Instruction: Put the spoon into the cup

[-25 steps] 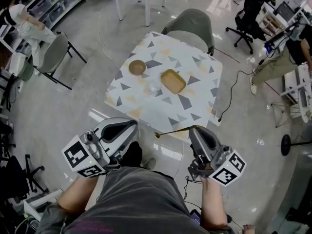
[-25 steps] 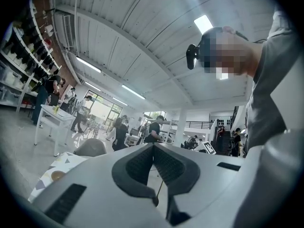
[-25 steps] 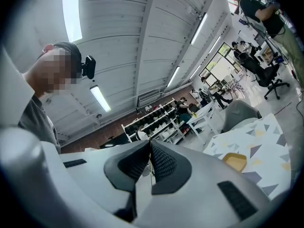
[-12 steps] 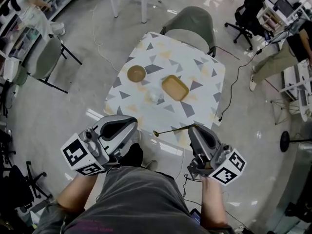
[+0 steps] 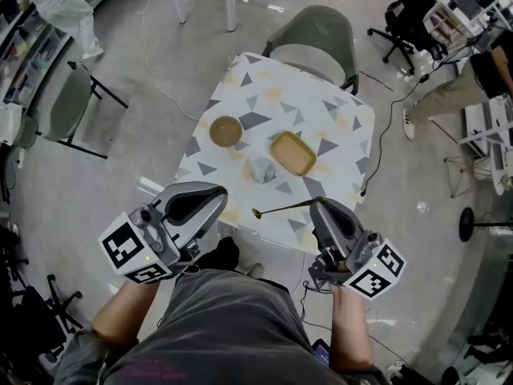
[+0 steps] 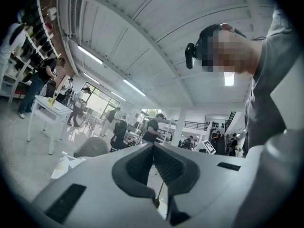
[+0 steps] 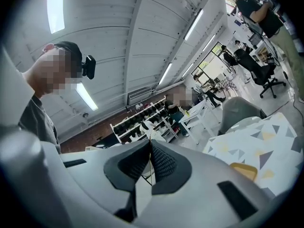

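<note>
A thin brass-coloured spoon sticks out leftwards from my right gripper, which is shut on its handle; the spoon's bowl hangs over the near table edge. In the right gripper view the handle shows as a thin line pinched between the closed jaws. A small clear cup stands on the patterned table, between a brown bowl and a tan tray, beyond the spoon. My left gripper is shut and empty, level with the table's near left corner. The spoon's tip shows just past the left jaws.
A brown bowl and a tan rectangular tray flank the cup. A grey chair is pushed in at the table's far side. Another chair stands left on the floor. A cable runs right of the table.
The table has come nearer and both grippers now sit at its near edge. The right gripper still holds the spoon, whose bowl now lies over the tabletop edge.
</note>
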A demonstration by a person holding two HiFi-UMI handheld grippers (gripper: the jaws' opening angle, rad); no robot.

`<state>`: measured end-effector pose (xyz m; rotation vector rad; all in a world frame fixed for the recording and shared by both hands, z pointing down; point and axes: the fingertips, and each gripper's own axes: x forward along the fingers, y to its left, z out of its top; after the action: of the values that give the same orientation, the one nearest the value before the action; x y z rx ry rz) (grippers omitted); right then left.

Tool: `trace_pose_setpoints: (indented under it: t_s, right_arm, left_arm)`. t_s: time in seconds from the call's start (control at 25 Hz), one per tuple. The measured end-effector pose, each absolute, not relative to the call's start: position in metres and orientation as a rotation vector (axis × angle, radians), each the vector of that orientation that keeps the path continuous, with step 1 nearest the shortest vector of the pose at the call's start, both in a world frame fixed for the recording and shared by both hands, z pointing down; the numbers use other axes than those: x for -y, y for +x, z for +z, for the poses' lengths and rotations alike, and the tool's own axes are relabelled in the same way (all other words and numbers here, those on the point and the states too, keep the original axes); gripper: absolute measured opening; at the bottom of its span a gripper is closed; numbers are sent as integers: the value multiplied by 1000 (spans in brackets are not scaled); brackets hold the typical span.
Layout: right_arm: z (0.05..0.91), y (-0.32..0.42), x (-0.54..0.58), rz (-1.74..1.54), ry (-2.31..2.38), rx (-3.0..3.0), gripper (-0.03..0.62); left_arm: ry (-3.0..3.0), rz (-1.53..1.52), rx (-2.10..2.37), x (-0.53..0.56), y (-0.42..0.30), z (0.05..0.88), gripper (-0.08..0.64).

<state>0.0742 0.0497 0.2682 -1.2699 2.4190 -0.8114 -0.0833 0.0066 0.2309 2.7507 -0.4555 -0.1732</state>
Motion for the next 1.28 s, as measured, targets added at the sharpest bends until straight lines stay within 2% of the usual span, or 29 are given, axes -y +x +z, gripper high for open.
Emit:
trace_pose_setpoints:
  t_s: [0.64, 1.28]
  right_arm:
    - [283, 61, 28, -833, -1400, -2366, 23]
    - [341, 77, 71, -926, -1419, -2351, 23]
  left_arm:
    - [2727, -143, 366, 77, -100, 255, 17]
    - [2670, -57, 410, 112, -88, 309, 17]
